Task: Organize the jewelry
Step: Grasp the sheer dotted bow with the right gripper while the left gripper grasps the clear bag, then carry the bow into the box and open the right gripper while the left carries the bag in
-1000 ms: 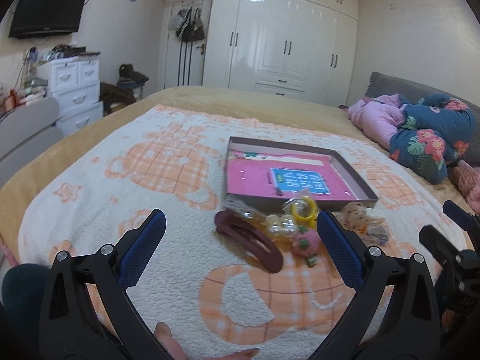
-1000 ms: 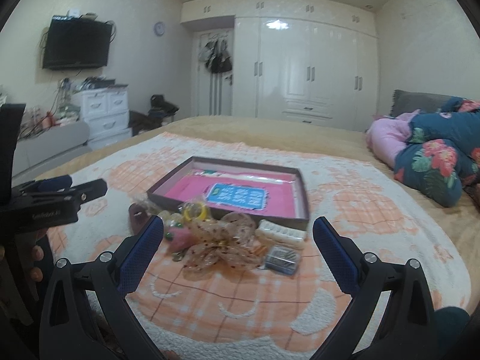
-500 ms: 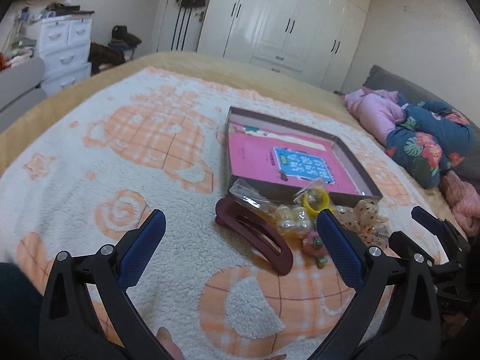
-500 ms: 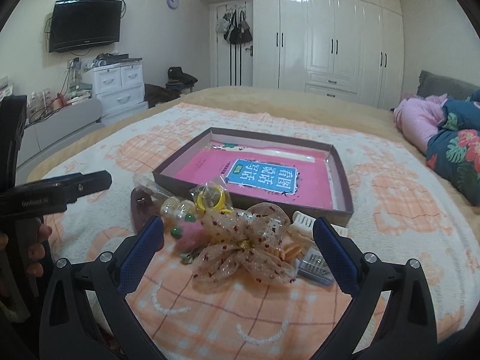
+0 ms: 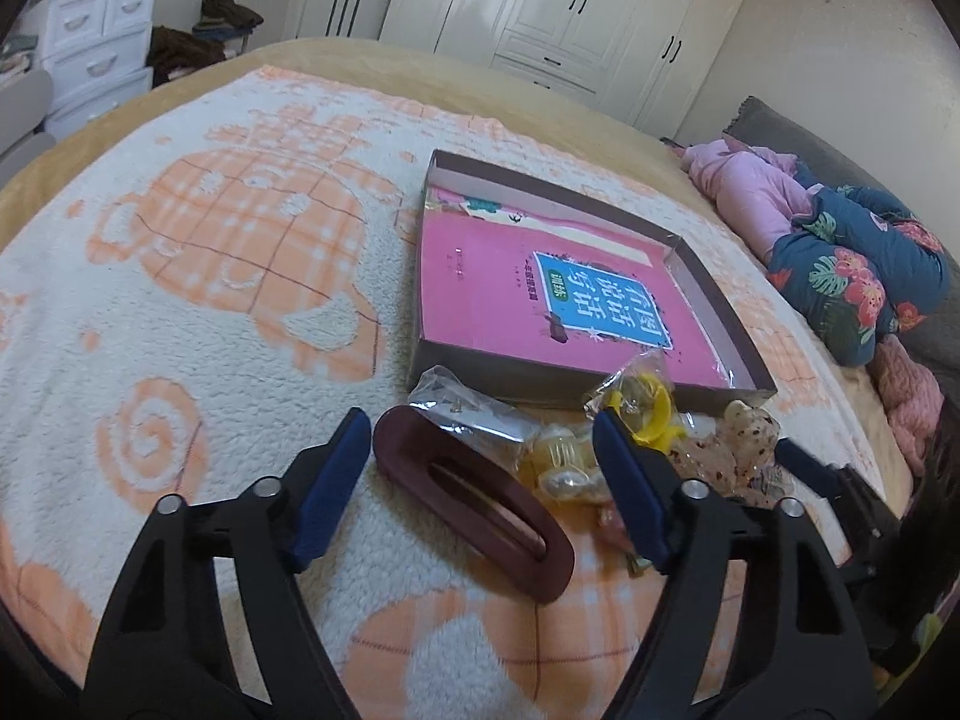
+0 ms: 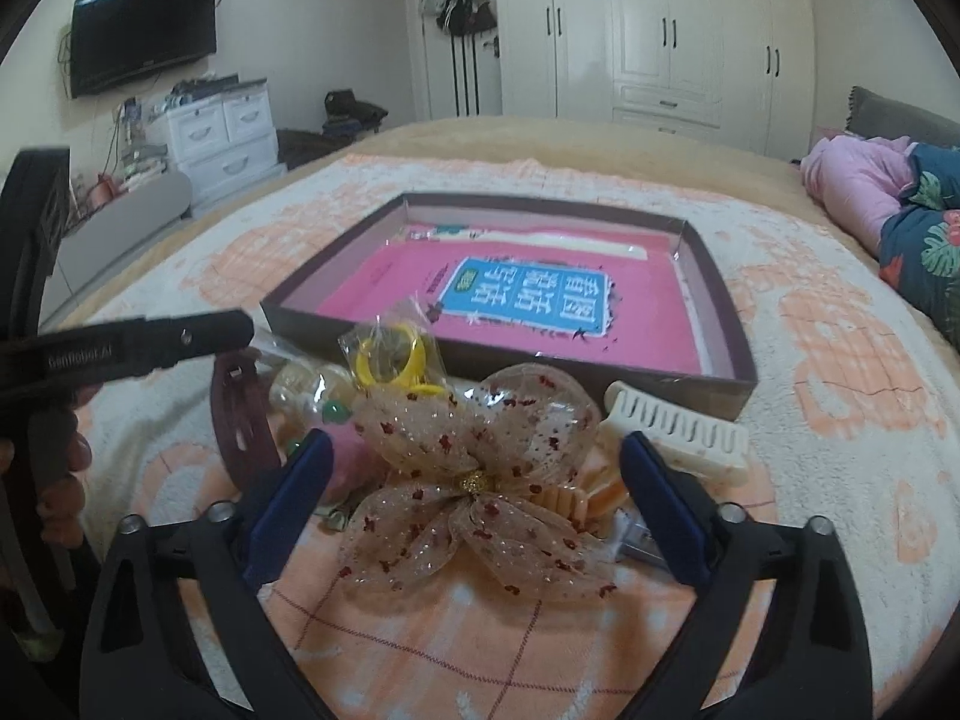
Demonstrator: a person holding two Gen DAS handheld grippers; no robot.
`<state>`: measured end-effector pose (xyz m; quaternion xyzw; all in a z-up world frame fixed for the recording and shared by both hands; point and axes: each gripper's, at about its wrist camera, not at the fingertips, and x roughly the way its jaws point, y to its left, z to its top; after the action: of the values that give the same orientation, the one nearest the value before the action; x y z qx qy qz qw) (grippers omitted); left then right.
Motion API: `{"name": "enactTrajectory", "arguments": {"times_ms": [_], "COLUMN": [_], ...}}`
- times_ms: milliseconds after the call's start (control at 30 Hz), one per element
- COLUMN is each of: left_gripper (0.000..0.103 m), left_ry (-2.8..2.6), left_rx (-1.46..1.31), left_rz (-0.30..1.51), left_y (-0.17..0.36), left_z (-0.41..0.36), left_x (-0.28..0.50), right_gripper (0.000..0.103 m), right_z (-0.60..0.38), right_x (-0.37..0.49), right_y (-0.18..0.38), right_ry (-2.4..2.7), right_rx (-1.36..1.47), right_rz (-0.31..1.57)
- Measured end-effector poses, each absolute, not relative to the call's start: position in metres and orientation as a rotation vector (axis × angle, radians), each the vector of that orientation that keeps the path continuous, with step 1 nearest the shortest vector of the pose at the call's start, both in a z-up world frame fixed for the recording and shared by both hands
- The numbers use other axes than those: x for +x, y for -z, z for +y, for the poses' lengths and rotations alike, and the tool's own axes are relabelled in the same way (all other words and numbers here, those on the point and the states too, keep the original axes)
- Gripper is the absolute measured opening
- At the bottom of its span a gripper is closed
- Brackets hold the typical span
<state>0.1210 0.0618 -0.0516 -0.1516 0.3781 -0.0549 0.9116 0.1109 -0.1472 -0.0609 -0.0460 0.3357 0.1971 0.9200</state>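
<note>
My left claw (image 5: 480,480) hangs over the near end of the dark red hair clip (image 5: 474,495), which lies on the blanket (image 5: 240,276) just in front of the box (image 5: 714,294). Its jaws have just been closing in; the clip sits between the blue pads (image 5: 333,471), but they do not press on it, so the claw is open around it.

My right claw (image 6: 474,504) is over the sheer bow (image 6: 480,468) with red specks, also in front of the box. Those jaws have just been narrowing too, with the bow between them and the pads apart from it, so this claw is open as well.

The rest of the jewelry lies in a heap against the box's near wall: a yellow ring in a clear bag (image 6: 390,360), a pale beaded piece (image 5: 564,468), a pink piece with green (image 6: 345,456), a cream comb clip (image 6: 678,432) at the box's right corner, and an orange comb (image 6: 576,498) under the bow. Inside the box lies a pink book (image 6: 516,300).
</note>
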Motion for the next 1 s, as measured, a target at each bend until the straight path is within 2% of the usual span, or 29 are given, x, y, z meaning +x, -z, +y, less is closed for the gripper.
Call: {"name": "enactTrajectory", "arguments": {"times_ms": [67, 133, 200, 300, 400, 633, 1000], "left_gripper": [0.061, 0.056, 0.047, 0.031, 0.030, 0.028, 0.028], "left_ry": [0.118, 0.115, 0.113, 0.119, 0.122, 0.107, 0.139], "left_rx": [-0.338, -0.354, -0.357, -0.371, -0.383, -0.358, -0.327], "left_rz": [0.795, 0.794, 0.791, 0.791, 0.787, 0.747, 0.662], "left_y": [0.055, 0.056, 0.056, 0.055, 0.055, 0.044, 0.010], "left_z": [0.065, 0.067, 0.067, 0.068, 0.068, 0.066, 0.052], "left_x": [0.124, 0.125, 0.126, 0.129, 0.128, 0.120, 0.117], "right_gripper": [0.079, 0.069, 0.052, 0.034, 0.026, 0.018, 0.016], "right_z": [-0.145, -0.144, -0.145, -0.146, -0.147, -0.152, -0.170], "right_x": [0.116, 0.119, 0.118, 0.117, 0.115, 0.108, 0.099], "right_y": [0.065, 0.068, 0.068, 0.071, 0.069, 0.065, 0.041], "right_ry": [-0.404, -0.401, -0.397, -0.399, -0.406, -0.420, -0.423], "right_rx": [-0.094, -0.092, -0.093, -0.100, -0.105, -0.113, -0.063], "right_rz": [0.705, 0.709, 0.701, 0.689, 0.671, 0.645, 0.575]}}
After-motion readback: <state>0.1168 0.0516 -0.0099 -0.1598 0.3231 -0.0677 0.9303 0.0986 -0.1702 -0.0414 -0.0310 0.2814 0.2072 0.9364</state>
